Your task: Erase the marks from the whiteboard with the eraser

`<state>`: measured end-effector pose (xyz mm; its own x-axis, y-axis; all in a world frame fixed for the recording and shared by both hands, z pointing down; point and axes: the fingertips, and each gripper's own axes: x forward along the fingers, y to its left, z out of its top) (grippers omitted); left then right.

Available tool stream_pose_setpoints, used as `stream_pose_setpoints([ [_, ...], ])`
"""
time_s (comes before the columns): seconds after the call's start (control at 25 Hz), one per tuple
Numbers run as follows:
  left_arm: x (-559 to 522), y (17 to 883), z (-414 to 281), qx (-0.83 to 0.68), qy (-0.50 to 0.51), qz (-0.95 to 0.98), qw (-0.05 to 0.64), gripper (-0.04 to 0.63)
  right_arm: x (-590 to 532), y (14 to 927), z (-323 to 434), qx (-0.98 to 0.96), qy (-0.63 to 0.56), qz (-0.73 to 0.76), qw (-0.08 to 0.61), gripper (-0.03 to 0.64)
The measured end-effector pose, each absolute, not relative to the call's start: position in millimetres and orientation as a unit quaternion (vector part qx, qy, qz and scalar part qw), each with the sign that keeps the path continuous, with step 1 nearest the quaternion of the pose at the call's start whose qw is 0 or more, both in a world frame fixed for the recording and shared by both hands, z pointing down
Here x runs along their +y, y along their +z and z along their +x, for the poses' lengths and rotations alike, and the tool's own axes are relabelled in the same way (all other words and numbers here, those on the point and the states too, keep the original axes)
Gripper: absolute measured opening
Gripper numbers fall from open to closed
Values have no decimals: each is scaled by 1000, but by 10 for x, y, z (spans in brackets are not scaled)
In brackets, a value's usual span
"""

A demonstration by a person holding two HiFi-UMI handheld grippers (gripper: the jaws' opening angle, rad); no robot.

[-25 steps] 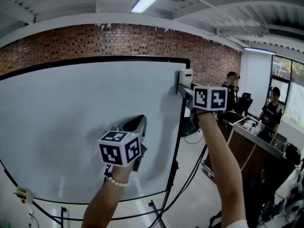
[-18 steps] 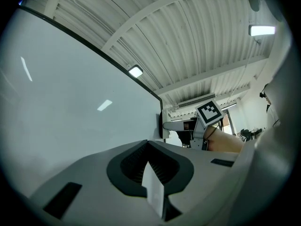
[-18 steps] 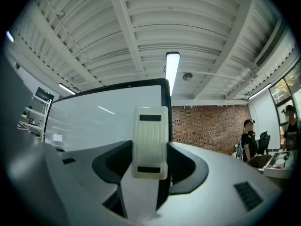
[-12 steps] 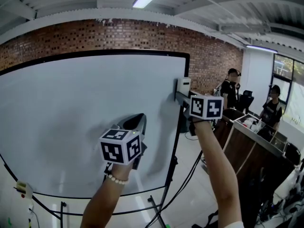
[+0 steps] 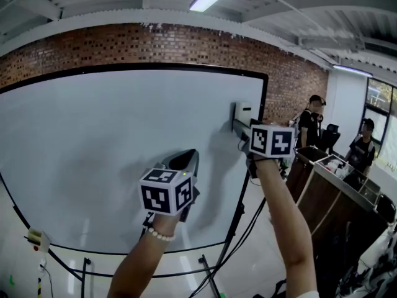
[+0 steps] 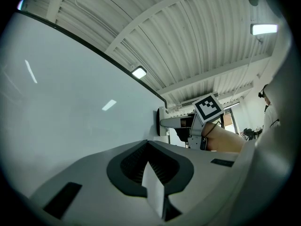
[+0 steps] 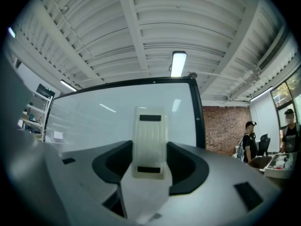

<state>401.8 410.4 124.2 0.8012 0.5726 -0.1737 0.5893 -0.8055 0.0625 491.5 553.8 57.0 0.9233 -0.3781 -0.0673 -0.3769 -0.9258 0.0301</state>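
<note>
Our right hand-held gripper [image 5: 245, 128], clamped on the eraser [image 7: 149, 140], has slid slightly down the whiteboard's [image 5: 93, 154] right edge, no marks visible, probably finished; left hand-held gripper [image 5: 183, 162] closed, empty.

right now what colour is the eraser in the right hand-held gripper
The eraser is off-white with a black strip at each end; clearest in the right gripper view.

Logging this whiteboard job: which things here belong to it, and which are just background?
In the job: whiteboard; eraser; right gripper, clamped on it.
Just about: left gripper, shut and empty; two bystanders; counter; brick wall.
</note>
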Motion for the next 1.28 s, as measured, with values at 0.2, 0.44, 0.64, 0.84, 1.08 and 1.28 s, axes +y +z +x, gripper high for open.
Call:
stream_pose_setpoints([
  [0.2,3799,1207,3912,312,-74,946,52,-12,5173,526,4824,-189,-38,981,13,252],
  [0.44,3364,1208,3848,324,-72,942,52,-12,4709,513,4723,-183,-34,982,17,252],
  [0.64,3028,1195,3831,335,-73,938,58,-12,4322,550,4671,-180,-27,983,22,252],
  [0.84,2746,1204,3771,351,-75,932,58,-12,4009,550,4604,-167,-26,985,24,252],
  [1.08,2354,1231,3748,367,-73,925,65,-12,3605,556,4531,-155,-25,987,28,252],
  [1.28,2001,1254,3703,379,-72,920,67,-12,3205,573,4449,-149,-25,988,31,252],
])
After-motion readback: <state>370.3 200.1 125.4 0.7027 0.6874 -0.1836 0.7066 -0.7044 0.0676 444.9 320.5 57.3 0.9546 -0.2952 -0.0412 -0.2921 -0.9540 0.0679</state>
